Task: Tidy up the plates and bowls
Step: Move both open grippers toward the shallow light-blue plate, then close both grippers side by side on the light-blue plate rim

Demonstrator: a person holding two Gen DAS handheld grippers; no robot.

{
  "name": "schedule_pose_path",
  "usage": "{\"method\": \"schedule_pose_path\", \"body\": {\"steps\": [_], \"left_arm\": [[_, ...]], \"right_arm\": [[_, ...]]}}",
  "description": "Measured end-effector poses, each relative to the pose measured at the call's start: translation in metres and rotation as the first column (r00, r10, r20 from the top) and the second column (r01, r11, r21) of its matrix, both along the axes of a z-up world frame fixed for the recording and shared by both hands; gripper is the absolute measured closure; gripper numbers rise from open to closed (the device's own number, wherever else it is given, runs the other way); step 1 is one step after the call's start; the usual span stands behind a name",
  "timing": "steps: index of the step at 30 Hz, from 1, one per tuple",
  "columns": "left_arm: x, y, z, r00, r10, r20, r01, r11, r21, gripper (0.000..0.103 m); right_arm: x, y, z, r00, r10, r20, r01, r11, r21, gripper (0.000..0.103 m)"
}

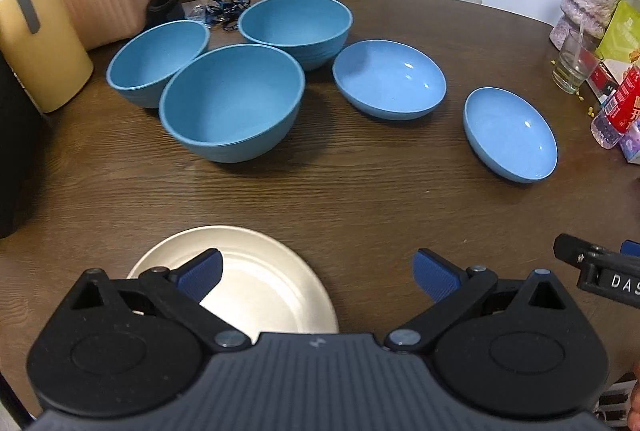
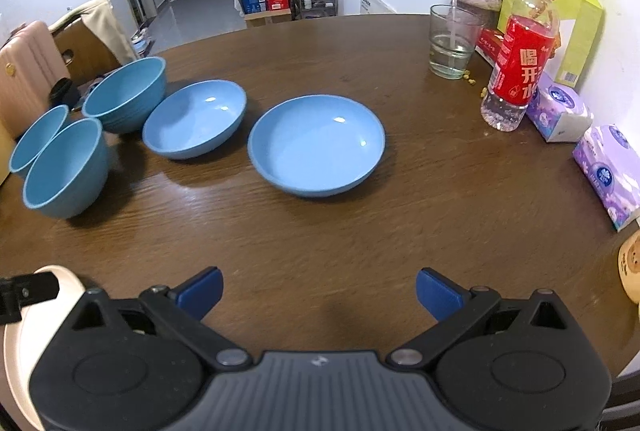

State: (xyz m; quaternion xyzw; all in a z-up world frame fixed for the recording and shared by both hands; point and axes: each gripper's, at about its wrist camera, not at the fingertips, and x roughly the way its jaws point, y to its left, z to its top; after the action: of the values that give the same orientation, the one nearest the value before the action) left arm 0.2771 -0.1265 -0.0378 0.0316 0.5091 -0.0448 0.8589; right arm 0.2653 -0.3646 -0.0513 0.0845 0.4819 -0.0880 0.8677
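Apparently nothing is gripped yet: the left tool (image 1: 318,273) hangs wide apart over the cream plate (image 1: 256,287) at the counter's (image 1: 360,199) near edge, and the right tool (image 2: 319,289) is equally wide over bare wood. From the left, three deep blue bowls (image 1: 232,107) cluster touching, then two shallow blue dishes (image 2: 316,147) sit apart, all empty. Pulling one bowl could drag its neighbours; a swing far right risks the water glass (image 2: 452,47), partly filled, and the bottle (image 2: 520,59).
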Motion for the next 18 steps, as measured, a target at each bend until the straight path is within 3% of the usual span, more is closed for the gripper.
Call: {"method": "schedule_pose_path", "body": {"steps": [18], "left_arm": [[0.058,-0.076,-0.021,0.999,0.026,-0.035,-0.026,1.000,-0.005,0.000]], "right_arm": [[0.079,-0.076,-0.024,1.000,0.024,-0.017,-0.024,1.000,0.002,0.005]]}}
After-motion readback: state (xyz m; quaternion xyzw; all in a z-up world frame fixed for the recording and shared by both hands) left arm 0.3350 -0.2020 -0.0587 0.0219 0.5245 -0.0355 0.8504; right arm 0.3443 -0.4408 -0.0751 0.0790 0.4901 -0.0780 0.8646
